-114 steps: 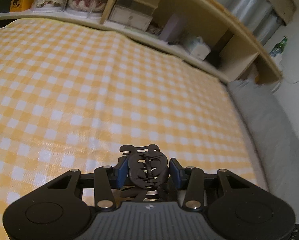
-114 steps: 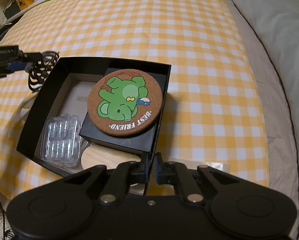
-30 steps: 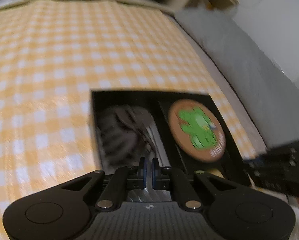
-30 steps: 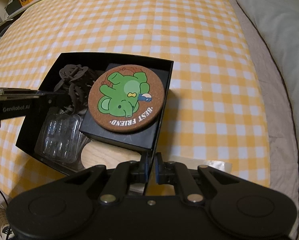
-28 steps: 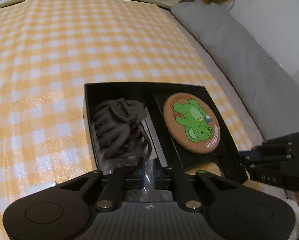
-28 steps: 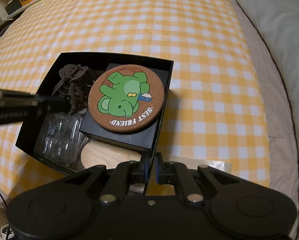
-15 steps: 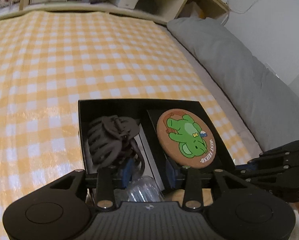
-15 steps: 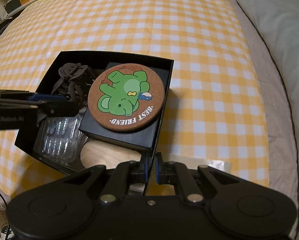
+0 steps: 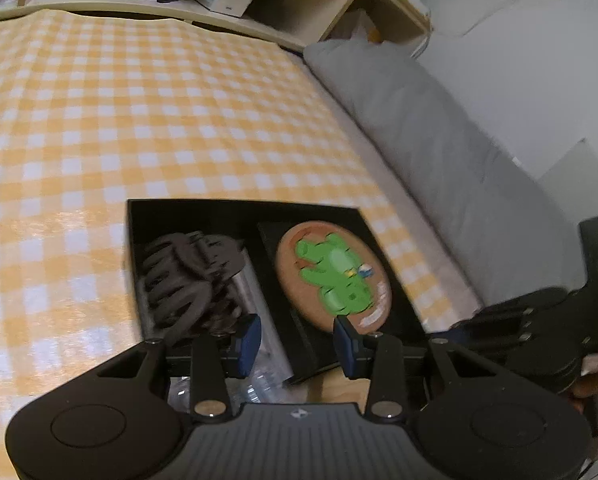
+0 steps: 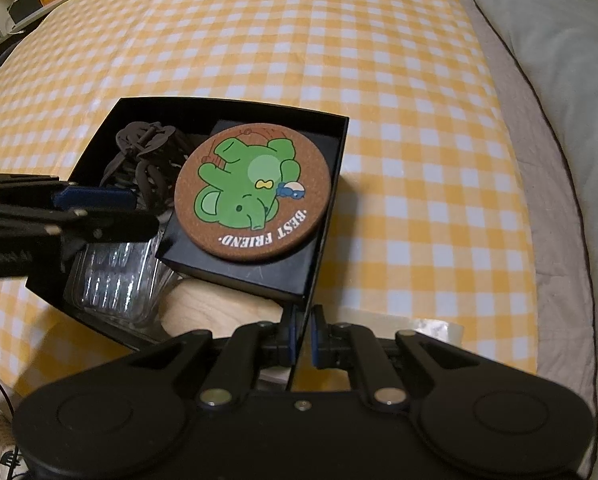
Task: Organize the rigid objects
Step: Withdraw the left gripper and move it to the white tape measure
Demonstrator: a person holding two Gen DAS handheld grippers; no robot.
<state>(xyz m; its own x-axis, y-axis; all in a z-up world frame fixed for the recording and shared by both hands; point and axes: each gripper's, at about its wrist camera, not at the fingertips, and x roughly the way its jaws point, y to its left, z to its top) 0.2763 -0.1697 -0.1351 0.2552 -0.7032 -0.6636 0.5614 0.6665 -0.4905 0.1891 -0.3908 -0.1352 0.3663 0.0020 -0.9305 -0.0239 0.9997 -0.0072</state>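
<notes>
Dim warm indoor light; left view motion-blurred; fisheye bending edges; faint cloth glare.

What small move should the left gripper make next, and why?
Probably lift the left gripper up and away from the black cardboard box. The dark plastic claw hair clip already lies inside, nothing is between the open fingers, and the right gripper pinches the box wall.

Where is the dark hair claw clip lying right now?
The hair claw clip lies inside the black box, in its far left corner, beside the elephant coaster.
</notes>
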